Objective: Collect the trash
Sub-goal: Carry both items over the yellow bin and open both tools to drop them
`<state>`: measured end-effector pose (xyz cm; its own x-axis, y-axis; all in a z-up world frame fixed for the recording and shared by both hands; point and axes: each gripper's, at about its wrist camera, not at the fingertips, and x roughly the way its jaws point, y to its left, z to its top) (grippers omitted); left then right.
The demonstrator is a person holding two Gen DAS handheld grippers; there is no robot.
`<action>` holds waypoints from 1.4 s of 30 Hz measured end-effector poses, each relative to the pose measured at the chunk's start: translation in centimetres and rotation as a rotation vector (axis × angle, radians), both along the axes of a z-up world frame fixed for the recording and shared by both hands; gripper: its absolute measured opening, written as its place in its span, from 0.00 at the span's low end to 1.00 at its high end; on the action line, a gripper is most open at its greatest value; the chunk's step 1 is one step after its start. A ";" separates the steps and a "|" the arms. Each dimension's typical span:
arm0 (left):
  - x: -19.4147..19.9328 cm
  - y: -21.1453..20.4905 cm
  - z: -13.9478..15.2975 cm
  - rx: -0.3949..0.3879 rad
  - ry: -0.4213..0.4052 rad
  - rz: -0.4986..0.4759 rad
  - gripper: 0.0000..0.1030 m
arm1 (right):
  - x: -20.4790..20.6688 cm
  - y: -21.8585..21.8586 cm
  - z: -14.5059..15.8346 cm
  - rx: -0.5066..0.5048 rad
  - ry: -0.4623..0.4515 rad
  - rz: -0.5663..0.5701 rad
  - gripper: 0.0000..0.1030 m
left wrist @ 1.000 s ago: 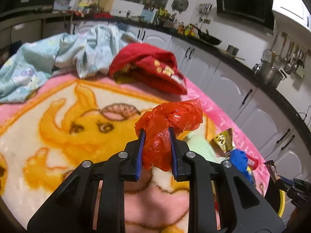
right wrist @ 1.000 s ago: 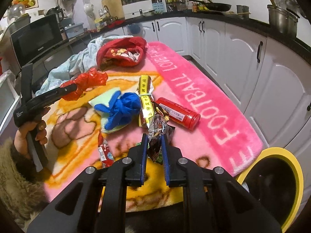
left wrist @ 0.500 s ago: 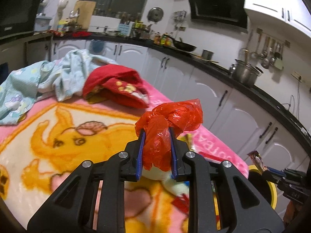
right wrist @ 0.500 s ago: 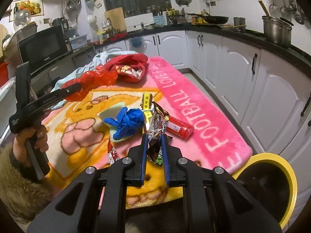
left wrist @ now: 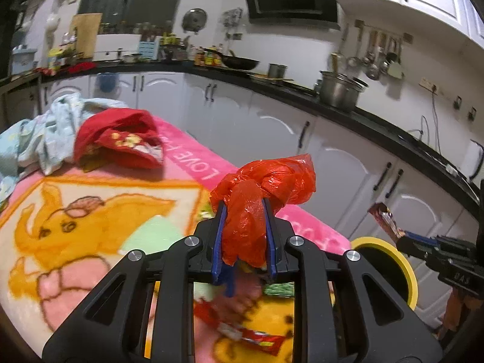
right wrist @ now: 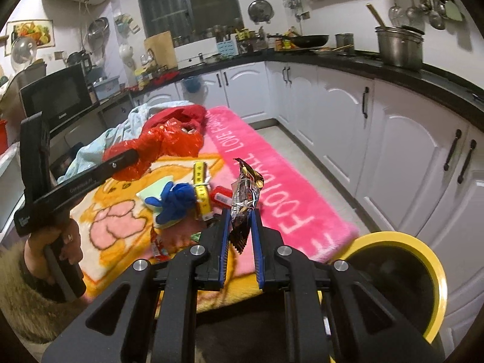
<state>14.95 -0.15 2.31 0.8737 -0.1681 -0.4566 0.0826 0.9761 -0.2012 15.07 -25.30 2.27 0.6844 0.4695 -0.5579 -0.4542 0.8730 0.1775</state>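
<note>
Both grippers risen; right gripper (right wrist: 240,233) grips wrapper (right wrist: 245,196) near bin (right wrist: 435,275).

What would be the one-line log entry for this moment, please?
left claw: shut on red plastic bag | right claw: shut on snack wrapper | yellow-rimmed bin: nothing dropped yet

My work surface is a pink blanket (right wrist: 281,187) with an orange cartoon print, filling centre frame. On it lie a blue glove (right wrist: 174,201), a yellow tape measure (right wrist: 201,189), a red can (right wrist: 220,196), and, farther up, a red cloth (right wrist: 181,116) beside pale blue fabric (right wrist: 127,130)
</note>
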 end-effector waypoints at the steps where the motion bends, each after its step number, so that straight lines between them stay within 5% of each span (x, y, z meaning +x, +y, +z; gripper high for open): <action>1: 0.0 -0.5 0.0 0.004 0.000 -0.010 0.15 | -0.1 -0.5 0.1 0.005 -0.002 -0.009 0.13; 23: 1.0 -10.2 -0.9 0.094 0.005 -0.214 0.15 | -1.2 -7.9 0.5 0.057 -0.031 -0.174 0.13; 42: 1.4 -18.8 -3.7 0.179 0.047 -0.386 0.15 | -1.5 -14.6 -2.7 0.056 0.013 -0.315 0.13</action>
